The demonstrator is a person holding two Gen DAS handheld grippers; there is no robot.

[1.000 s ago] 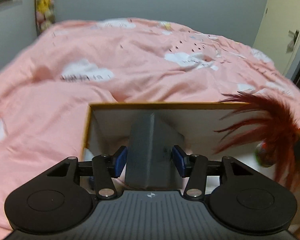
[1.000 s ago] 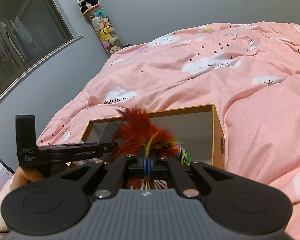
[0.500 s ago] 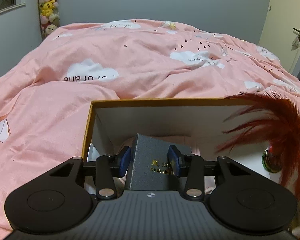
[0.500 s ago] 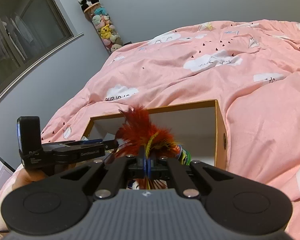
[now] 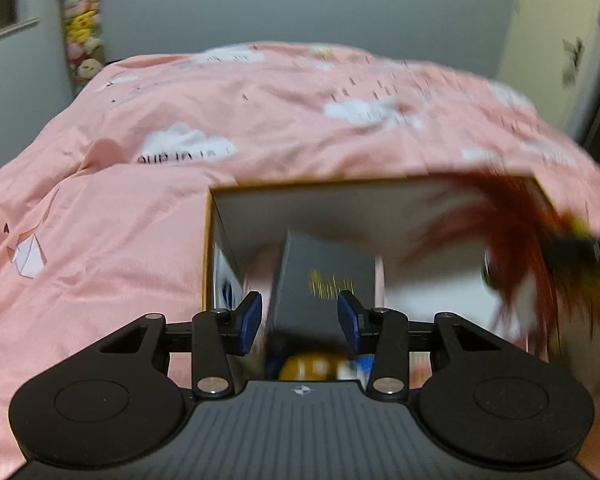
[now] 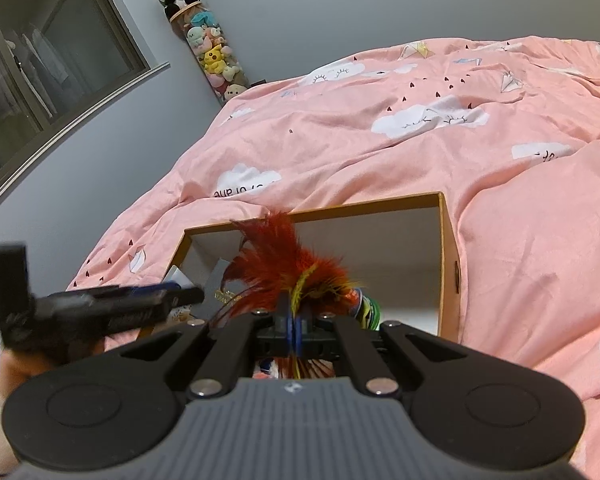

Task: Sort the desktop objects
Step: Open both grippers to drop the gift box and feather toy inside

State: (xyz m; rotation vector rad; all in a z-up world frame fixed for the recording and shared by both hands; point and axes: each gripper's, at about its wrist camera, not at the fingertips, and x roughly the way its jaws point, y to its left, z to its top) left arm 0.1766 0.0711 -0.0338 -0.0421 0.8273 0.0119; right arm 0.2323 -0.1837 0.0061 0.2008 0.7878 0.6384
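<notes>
To do this sorting step well, lower each thing fully inside the cardboard box (image 5: 340,184) before letting go, and give the two hands separate corners so the feathers do not catch on the other tool. On the left: left gripper (image 5: 299,320) with the blue pads (image 5: 250,322) about half apart, angled down into the box. Straight ahead of the tips, leaning and partly between them, a dark grey case (image 5: 324,280) with gold letters, already within the walls. Impossible to tell through the blur whether the pads press its sides or stand just off them, so best to check for a clear gap on both sides before pulling back, and to draw back in a straight line to avoid tipping the case. On the right: right gripper (image 6: 294,322) with jaws fully together, clamped on the stem of a red feather toy (image 6: 284,268). Feathers fanning up just in front of the tips, over the open box and not yet resting in it. Advisable to move forward and down, then open only when the feathers sit below the rim.
</notes>
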